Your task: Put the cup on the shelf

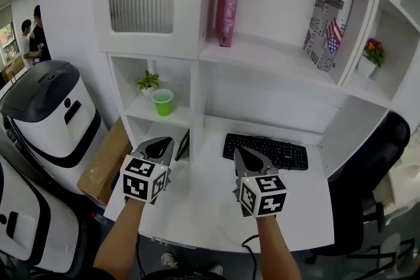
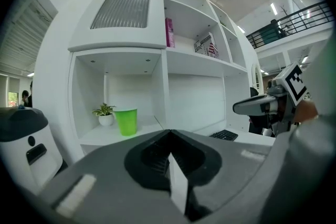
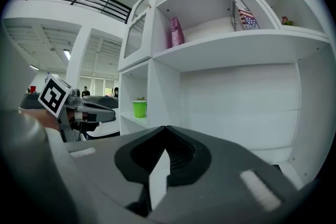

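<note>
Left gripper (image 1: pixel 163 141) and right gripper (image 1: pixel 240 151) clenched, empty, over desk's (image 1: pixel 210 200) front edge; cup (image 1: pixel 162 102) upright on shelf (image 1: pixel 140 117).

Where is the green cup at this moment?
In the head view, the green cup stands upright on the low left shelf, beside a small potted plant, up and left of the keyboard.
</note>
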Action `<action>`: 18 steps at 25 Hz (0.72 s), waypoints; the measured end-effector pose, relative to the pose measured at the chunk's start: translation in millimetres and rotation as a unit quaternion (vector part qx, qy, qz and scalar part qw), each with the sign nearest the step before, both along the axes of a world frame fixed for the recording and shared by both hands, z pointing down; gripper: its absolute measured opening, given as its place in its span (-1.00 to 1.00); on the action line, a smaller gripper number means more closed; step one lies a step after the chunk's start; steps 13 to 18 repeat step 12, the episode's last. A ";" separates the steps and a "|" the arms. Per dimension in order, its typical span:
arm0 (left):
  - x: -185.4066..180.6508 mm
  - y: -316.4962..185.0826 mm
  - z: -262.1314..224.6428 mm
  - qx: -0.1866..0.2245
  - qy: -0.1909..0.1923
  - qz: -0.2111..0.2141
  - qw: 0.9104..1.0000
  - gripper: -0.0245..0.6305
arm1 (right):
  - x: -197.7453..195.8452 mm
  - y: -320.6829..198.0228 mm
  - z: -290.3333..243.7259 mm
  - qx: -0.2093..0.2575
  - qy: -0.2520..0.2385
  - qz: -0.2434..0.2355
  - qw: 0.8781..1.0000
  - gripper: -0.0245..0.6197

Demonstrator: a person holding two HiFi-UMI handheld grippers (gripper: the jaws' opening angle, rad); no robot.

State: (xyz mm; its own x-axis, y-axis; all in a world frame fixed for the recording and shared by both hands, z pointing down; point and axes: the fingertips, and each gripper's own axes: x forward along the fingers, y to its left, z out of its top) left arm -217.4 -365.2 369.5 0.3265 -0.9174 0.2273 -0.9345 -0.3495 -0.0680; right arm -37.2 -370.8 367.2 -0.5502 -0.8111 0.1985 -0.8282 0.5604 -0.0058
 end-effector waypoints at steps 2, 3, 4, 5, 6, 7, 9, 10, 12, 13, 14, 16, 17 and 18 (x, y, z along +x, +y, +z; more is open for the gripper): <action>-0.8 0.2 0.5 -0.001 0.003 -0.002 1.000 -0.93 | 0.0 -0.2 0.5 -0.001 0.001 0.000 1.000 -0.86; -1.0 0.2 0.5 -0.002 0.005 -0.002 1.000 -0.93 | 0.0 -0.3 0.6 -0.001 0.001 0.000 1.000 -0.86; -1.2 0.3 0.4 -0.002 0.006 -0.002 1.000 -0.93 | -0.1 -0.2 0.5 -0.002 0.001 -0.001 1.000 -0.86; -1.7 0.3 0.2 -0.002 0.007 -0.002 1.000 -0.93 | -0.4 0.0 0.2 -0.002 0.000 -0.001 1.000 -0.86; -2.2 0.2 -0.2 -0.002 0.008 -0.002 1.000 -0.93 | -0.9 0.2 -0.1 -0.002 0.000 -0.002 1.000 -0.86; -2.6 0.3 -0.5 -0.002 0.008 -0.002 1.000 -0.93 | -1.2 0.4 -0.2 -0.002 0.000 -0.002 1.000 -0.86; -2.9 0.7 -0.8 -0.001 0.009 -0.002 1.000 -0.93 | -1.3 1.0 0.3 -0.002 0.000 -0.002 1.000 -0.86; -2.9 1.0 -0.6 -0.001 0.009 -0.001 1.000 -0.93 | -1.2 1.3 0.9 -0.003 0.000 -0.001 1.000 -0.86; -3.2 1.6 -0.1 -0.002 0.010 0.000 1.000 -0.93 | -0.8 2.0 1.9 -0.004 -0.001 0.000 1.000 -0.86; -3.2 1.6 -0.1 -0.002 0.010 0.000 1.000 -0.93 | -0.8 2.0 1.9 -0.004 -0.001 0.000 1.000 -0.86; -3.2 1.6 -0.1 -0.002 0.010 0.000 1.000 -0.93 | -0.8 2.0 1.9 -0.004 -0.001 0.000 1.000 -0.86; -3.2 1.6 -0.1 -0.002 0.010 0.000 1.000 -0.93 | -0.8 2.0 1.9 -0.004 -0.001 0.000 1.000 -0.86; -3.2 1.6 -0.1 -0.002 0.010 0.000 1.000 -0.93 | -0.8 2.0 1.9 -0.004 -0.001 0.000 1.000 -0.86; -3.2 1.6 -0.1 -0.002 0.010 0.000 1.000 -0.93 | -0.8 2.0 1.9 -0.004 -0.001 0.000 1.000 -0.86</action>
